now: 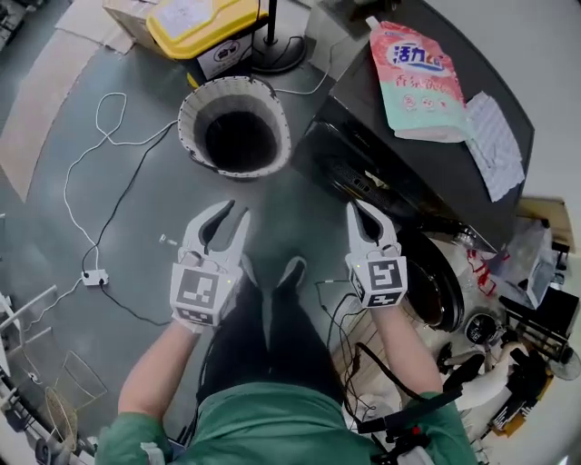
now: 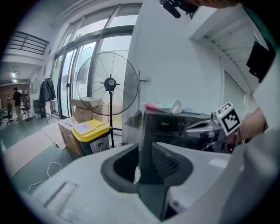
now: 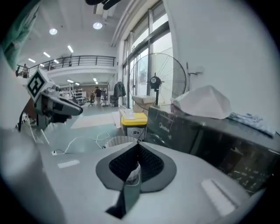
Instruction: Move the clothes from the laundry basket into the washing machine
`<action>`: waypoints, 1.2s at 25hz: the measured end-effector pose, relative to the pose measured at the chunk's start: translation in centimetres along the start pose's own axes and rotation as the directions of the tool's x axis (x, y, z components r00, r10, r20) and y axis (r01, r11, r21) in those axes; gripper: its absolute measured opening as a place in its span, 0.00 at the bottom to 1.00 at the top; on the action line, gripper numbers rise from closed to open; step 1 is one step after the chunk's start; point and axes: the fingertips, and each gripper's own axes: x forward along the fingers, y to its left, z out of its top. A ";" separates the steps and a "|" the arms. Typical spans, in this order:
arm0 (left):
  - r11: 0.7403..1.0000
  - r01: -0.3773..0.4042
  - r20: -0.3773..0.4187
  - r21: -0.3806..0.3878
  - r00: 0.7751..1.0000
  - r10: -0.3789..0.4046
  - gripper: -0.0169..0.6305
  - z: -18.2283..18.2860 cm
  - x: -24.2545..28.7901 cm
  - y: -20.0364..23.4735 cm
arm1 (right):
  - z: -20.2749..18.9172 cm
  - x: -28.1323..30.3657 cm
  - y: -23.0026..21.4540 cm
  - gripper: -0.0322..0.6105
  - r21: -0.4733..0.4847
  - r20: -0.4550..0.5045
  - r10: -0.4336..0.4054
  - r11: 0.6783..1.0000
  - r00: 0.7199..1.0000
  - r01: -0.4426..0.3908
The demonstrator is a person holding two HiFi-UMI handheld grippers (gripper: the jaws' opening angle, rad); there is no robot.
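The round white laundry basket (image 1: 234,127) stands on the floor ahead of me, and its dark inside shows no clothes. To its right is the black washing machine (image 1: 399,163), with its round chrome-rimmed door (image 1: 438,283) by my right hand. My left gripper (image 1: 236,211) hangs open between me and the basket, with nothing between its jaws (image 2: 145,151). My right gripper (image 1: 370,211) is held up beside the washer's front with its tips together, shut on nothing (image 3: 138,142). The basket's rim (image 3: 117,141) shows just past those tips.
A pink detergent pouch (image 1: 416,77) and a paper sheet (image 1: 495,141) lie on the washer's top. A yellow-lidded bin (image 1: 204,23) and a standing fan (image 2: 109,83) are behind the basket. A white cable (image 1: 100,136) runs to a power strip (image 1: 93,277) on the floor at left.
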 end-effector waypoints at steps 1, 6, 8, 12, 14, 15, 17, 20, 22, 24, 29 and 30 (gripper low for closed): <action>1.000 -0.007 0.009 -0.005 1.000 0.008 0.17 1.2 -0.8 0.0 | 1.9 -0.8 0.4 0.05 0.029 0.024 -0.001 1.000 1.000 0.000; 0.998 -0.058 0.070 -0.033 0.996 0.060 0.17 7.4 -5.2 0.3 | 11.1 -5.8 1.2 0.05 0.102 0.130 -0.035 0.995 0.991 0.021; 0.996 -0.080 0.108 -0.029 0.991 0.083 0.17 10.2 -6.5 0.6 | 14.5 -7.6 1.0 0.05 0.101 0.168 -0.044 0.995 0.985 0.027; 0.994 -0.105 0.158 -0.019 0.982 0.107 0.17 14.0 -10.1 0.9 | 19.4 -11.4 1.6 0.05 0.082 0.209 -0.066 0.995 0.976 0.049; 0.993 -0.116 0.180 -0.012 0.977 0.116 0.17 15.5 -11.7 1.1 | 21.2 -12.8 1.7 0.05 0.073 0.229 -0.080 0.995 0.970 0.065; 0.992 -0.122 0.192 -0.006 0.974 0.121 0.17 16.2 -12.3 1.2 | 22.0 -13.3 1.6 0.05 0.072 0.240 -0.087 0.995 0.967 0.072; 0.991 -0.131 0.215 0.002 0.968 0.127 0.17 17.6 -13.3 1.3 | 23.6 -14.2 1.4 0.05 0.074 0.263 -0.099 0.994 0.960 0.082; 0.991 -0.134 0.251 0.009 0.960 0.128 0.17 19.9 -14.4 1.4 | 25.8 -15.5 1.3 0.05 0.060 0.296 -0.110 0.993 0.949 0.097; 0.991 -0.136 0.274 0.020 0.954 0.125 0.17 21.3 -15.0 1.2 | 27.0 -16.3 1.4 0.05 0.050 0.316 -0.118 0.993 0.941 0.107; 0.990 -0.137 0.296 0.032 0.947 0.122 0.17 22.4 -15.7 0.9 | 27.9 -17.1 1.5 0.05 0.046 0.334 -0.125 0.992 0.934 0.117; 0.987 -0.143 0.355 0.071 0.929 0.109 0.16 25.4 -17.1 0.2 | 29.7 -18.9 1.7 0.05 0.052 0.378 -0.145 0.989 0.915 0.135; 0.986 -0.145 0.366 0.080 0.925 0.106 0.16 26.0 -17.4 0.0 | 30.0 -19.3 1.8 0.05 0.051 0.385 -0.147 0.989 0.911 0.138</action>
